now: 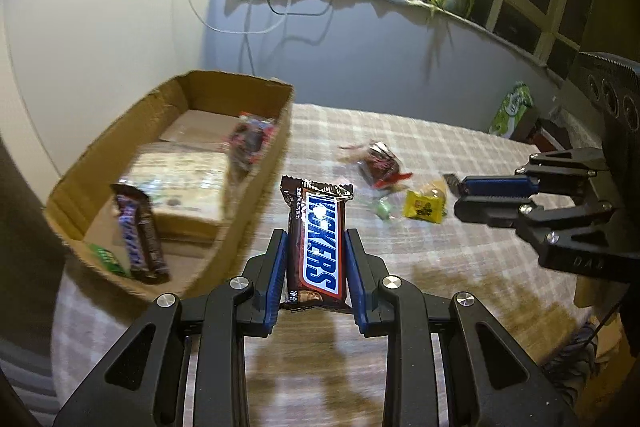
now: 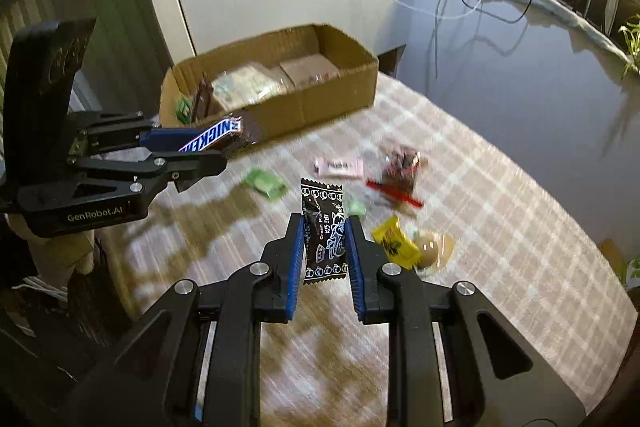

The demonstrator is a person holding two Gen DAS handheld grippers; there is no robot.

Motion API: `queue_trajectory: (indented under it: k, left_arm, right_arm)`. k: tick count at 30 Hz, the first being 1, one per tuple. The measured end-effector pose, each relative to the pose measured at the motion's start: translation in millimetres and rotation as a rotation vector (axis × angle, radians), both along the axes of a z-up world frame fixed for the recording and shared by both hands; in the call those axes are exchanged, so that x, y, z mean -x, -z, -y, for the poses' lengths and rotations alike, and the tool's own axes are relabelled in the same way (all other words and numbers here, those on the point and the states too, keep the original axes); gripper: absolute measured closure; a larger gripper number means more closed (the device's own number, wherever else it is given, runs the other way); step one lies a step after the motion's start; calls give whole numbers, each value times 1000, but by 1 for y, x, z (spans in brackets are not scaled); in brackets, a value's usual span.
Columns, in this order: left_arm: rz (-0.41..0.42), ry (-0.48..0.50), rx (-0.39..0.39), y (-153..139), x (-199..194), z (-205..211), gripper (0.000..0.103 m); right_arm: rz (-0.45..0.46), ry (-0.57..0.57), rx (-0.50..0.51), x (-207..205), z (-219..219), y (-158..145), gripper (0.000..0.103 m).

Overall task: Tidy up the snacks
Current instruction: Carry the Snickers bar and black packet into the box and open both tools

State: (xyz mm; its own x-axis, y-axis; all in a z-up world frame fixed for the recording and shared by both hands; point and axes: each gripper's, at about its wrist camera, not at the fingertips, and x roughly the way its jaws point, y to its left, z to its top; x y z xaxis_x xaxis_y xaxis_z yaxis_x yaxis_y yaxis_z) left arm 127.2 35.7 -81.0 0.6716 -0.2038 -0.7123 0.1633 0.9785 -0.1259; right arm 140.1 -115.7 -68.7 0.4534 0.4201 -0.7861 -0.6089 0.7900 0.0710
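Note:
My left gripper (image 1: pixel 316 239) is shut on a Snickers bar (image 1: pixel 320 247) and holds it above the checked tablecloth, just right of the cardboard box (image 1: pixel 256 195). It also shows in the right wrist view (image 2: pixel 216 151) with the Snickers bar (image 2: pixel 214 139) near the box (image 2: pixel 320 103). My right gripper (image 2: pixel 324 227) is shut on a black cream plum candy packet (image 2: pixel 324 231), held above the table. It shows in the left wrist view (image 1: pixel 456 195) at the right. The box holds another Snickers bar (image 1: pixel 138 235), a pale packet (image 1: pixel 184 183) and a dark red snack (image 1: pixel 250 143).
Loose snacks lie on the table: a yellow candy (image 2: pixel 396 243), a dark packet with red trim (image 2: pixel 400 171), a pink packet (image 2: pixel 340 169), a green packet (image 2: pixel 266 183) and a round biscuit (image 2: pixel 428 245). A wall stands behind the box. A green bag (image 1: pixel 514 109) is at the far right.

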Motion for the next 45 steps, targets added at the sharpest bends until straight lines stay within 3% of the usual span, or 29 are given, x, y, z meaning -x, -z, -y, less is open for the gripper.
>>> queue_trajectory:
  k: [18,34,45]
  left_arm:
    - [57,-137,15,-11,-1,-84,76]
    - [50,-96,29,3,-15,-92,76]
    - [39,-95,24,8,-22,-93,76]
  right_arm:
    - [65,-22,-48,-60,-82,-35,82]
    - [15,-7,-67,-142,-150,-8,82]
    - [-35,6,-72,-174,-171,18,82]
